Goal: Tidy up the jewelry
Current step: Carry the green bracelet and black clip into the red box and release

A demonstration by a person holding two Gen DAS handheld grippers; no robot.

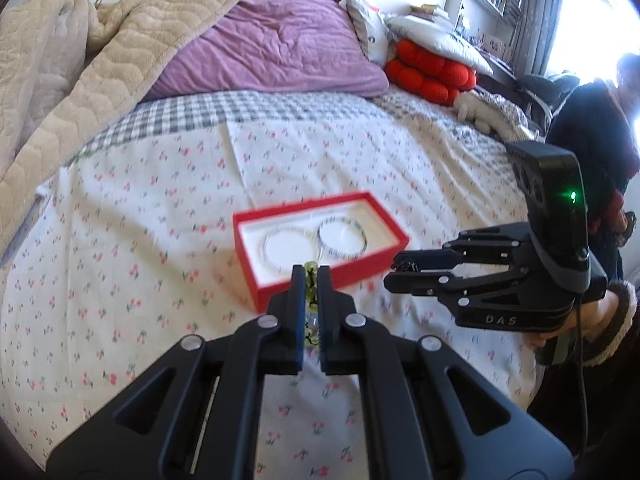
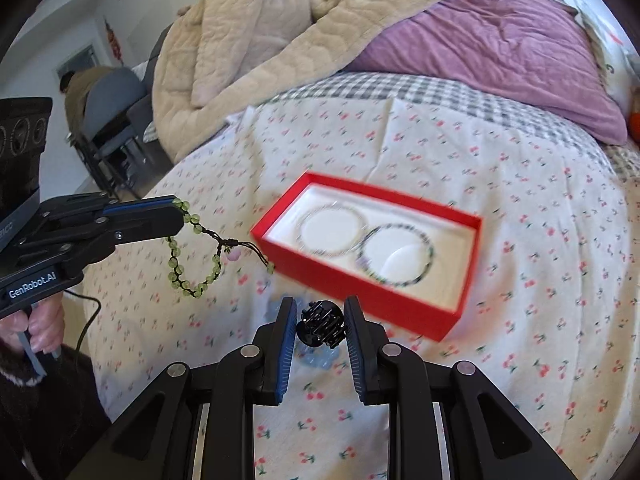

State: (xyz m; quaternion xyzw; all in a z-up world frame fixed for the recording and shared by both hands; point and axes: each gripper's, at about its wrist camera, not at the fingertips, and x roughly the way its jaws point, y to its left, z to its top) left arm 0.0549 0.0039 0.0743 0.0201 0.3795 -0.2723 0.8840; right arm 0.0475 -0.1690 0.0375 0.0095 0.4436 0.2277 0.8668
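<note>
A red box (image 1: 332,278) (image 2: 352,294) with a white lining lies open on the bed and holds two bead bracelets (image 1: 342,238) (image 2: 398,256) side by side. My left gripper (image 1: 311,280) (image 2: 176,212) is shut on a green bead bracelet (image 1: 311,274) (image 2: 188,264), which hangs from it above the sheet left of the box. My right gripper (image 2: 318,322) (image 1: 394,270) holds a small black hair claw (image 2: 320,324) between its fingers, just in front of the box. A pale blue object (image 2: 316,354) lies on the sheet under it.
The bed has a cherry-print sheet (image 1: 140,240), a purple pillow (image 1: 276,40), a beige quilt (image 1: 80,80) and red cushions (image 1: 432,72). A chair (image 2: 108,120) stands beyond the bed's left edge.
</note>
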